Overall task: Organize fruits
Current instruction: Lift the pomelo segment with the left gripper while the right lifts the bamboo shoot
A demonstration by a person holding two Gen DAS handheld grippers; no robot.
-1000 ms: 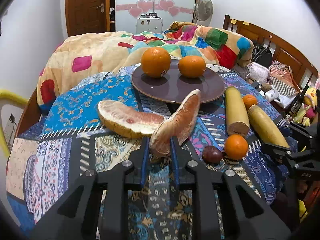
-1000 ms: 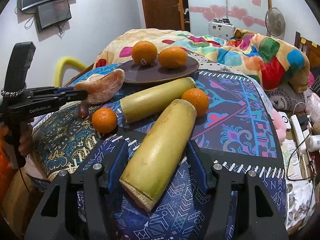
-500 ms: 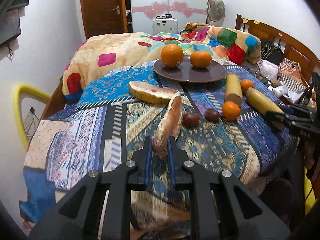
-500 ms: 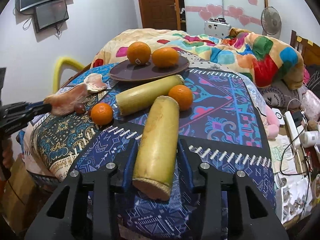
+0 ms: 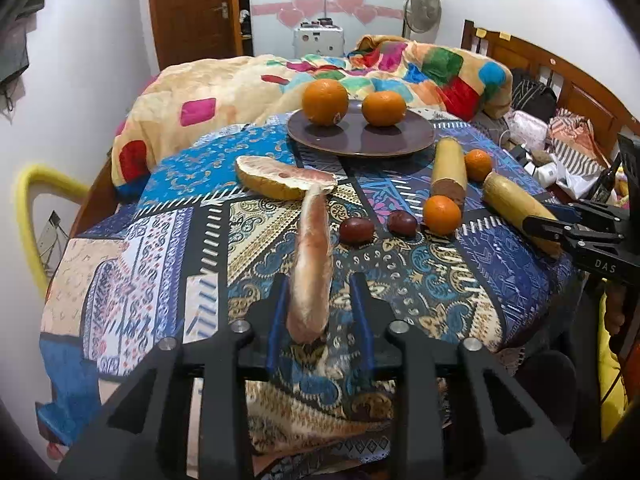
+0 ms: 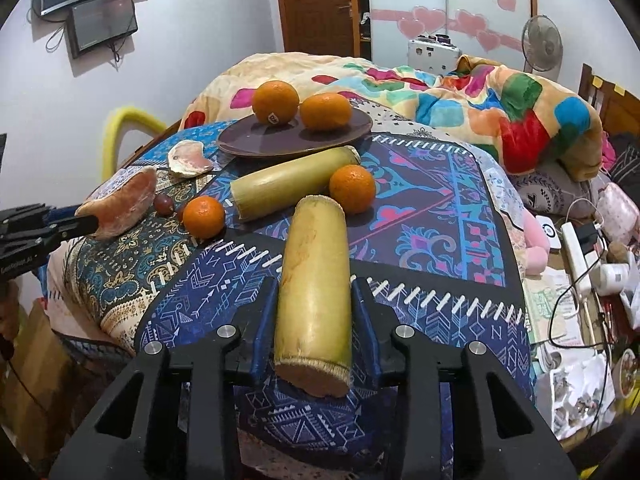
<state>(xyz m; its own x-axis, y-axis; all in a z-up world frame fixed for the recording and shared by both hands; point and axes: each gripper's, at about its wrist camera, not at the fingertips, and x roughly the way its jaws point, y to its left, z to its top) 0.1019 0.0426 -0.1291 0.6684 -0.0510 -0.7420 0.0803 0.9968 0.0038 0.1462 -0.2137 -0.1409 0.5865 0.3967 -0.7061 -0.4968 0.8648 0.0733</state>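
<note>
My left gripper (image 5: 320, 296) is shut on a pink pomelo wedge (image 5: 311, 268), held above the table's near edge; it also shows in the right wrist view (image 6: 120, 210). My right gripper (image 6: 314, 300) is shut on a yellow sugarcane piece (image 6: 314, 280), lifted over the table's right side; it also shows in the left wrist view (image 5: 520, 208). A second pomelo wedge (image 5: 280, 178), a second sugarcane piece (image 5: 449, 168), two small oranges (image 5: 442, 214) and two dark dates (image 5: 357, 230) lie on the cloth. A brown plate (image 5: 360, 142) holds two oranges (image 5: 325, 96).
The patterned tablecloth (image 5: 160, 232) hangs over the near edge. A bed with a colourful quilt (image 5: 224, 88) lies behind the table. A yellow chair back (image 5: 28, 208) stands at the left. Clutter and cables (image 6: 580, 248) lie at the right.
My left gripper has drawn back toward the near edge with the pomelo wedge. My right gripper closed on the sugarcane piece, turned it lengthwise and lifted it back.
</note>
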